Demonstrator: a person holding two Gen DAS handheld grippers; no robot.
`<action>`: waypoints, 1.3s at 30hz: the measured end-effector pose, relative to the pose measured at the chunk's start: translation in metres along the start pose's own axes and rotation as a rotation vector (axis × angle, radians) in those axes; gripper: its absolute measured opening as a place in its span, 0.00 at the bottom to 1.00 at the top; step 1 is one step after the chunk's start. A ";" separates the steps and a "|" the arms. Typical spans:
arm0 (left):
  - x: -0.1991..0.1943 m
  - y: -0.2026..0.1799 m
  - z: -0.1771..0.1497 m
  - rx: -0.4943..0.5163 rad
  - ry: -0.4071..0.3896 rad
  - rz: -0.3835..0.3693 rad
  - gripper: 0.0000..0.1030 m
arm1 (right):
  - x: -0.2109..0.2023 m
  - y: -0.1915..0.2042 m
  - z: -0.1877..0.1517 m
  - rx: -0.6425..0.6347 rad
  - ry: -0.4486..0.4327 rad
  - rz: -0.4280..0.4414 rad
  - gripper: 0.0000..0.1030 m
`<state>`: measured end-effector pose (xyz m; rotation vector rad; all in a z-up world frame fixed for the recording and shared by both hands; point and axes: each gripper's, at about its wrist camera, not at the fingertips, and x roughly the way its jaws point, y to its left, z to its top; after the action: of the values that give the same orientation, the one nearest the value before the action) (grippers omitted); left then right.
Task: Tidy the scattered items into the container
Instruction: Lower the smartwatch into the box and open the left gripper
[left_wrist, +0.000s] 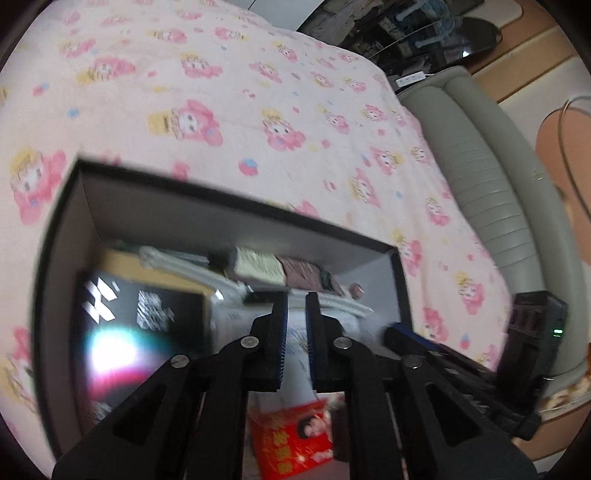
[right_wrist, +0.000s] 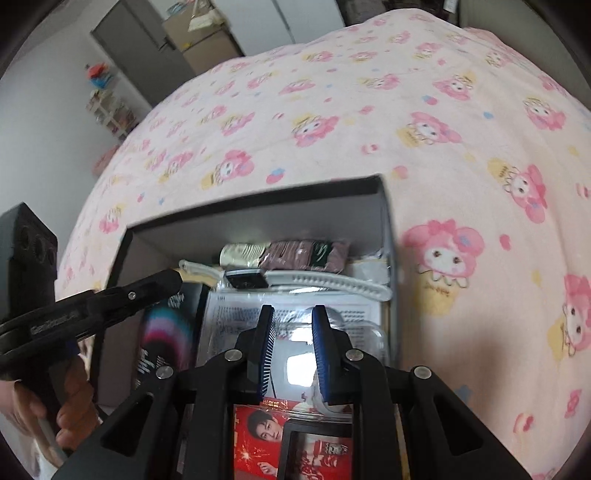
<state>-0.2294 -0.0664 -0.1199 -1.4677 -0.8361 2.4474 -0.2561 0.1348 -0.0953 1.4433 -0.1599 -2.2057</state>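
Note:
A dark open box (left_wrist: 236, 210) sits on a pink cartoon-print bedspread; it also shows in the right wrist view (right_wrist: 258, 218). It holds a black glossy box (left_wrist: 147, 314), a white comb (right_wrist: 332, 282), snack packets (right_wrist: 306, 253), a clear plastic pack over printed paper (right_wrist: 295, 317) and a red packet (right_wrist: 258, 435). My left gripper (left_wrist: 296, 299) hovers over the box, jaws a narrow gap apart, nothing between them. My right gripper (right_wrist: 293, 314) also hovers over the box, jaws apart and empty. The left gripper's arm (right_wrist: 110, 299) shows at left in the right wrist view.
The pink bedspread (left_wrist: 258, 92) surrounds the box. A grey padded bed edge (left_wrist: 480, 166) runs along the right. A dark glass desk with clutter (left_wrist: 424, 37) stands beyond it. A grey door and cardboard boxes (right_wrist: 199, 40) stand across the room.

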 end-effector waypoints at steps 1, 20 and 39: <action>0.002 0.000 0.006 0.013 0.007 0.029 0.11 | -0.003 -0.002 0.002 0.008 -0.008 0.006 0.17; 0.063 0.048 0.021 -0.079 0.232 0.035 0.25 | 0.063 0.009 0.018 0.044 0.166 -0.015 0.17; 0.012 -0.004 -0.002 0.095 0.073 -0.015 0.31 | 0.043 0.011 0.013 0.063 0.100 -0.057 0.29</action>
<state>-0.2342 -0.0572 -0.1282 -1.5016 -0.7037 2.3717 -0.2772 0.1038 -0.1213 1.6075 -0.1575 -2.1851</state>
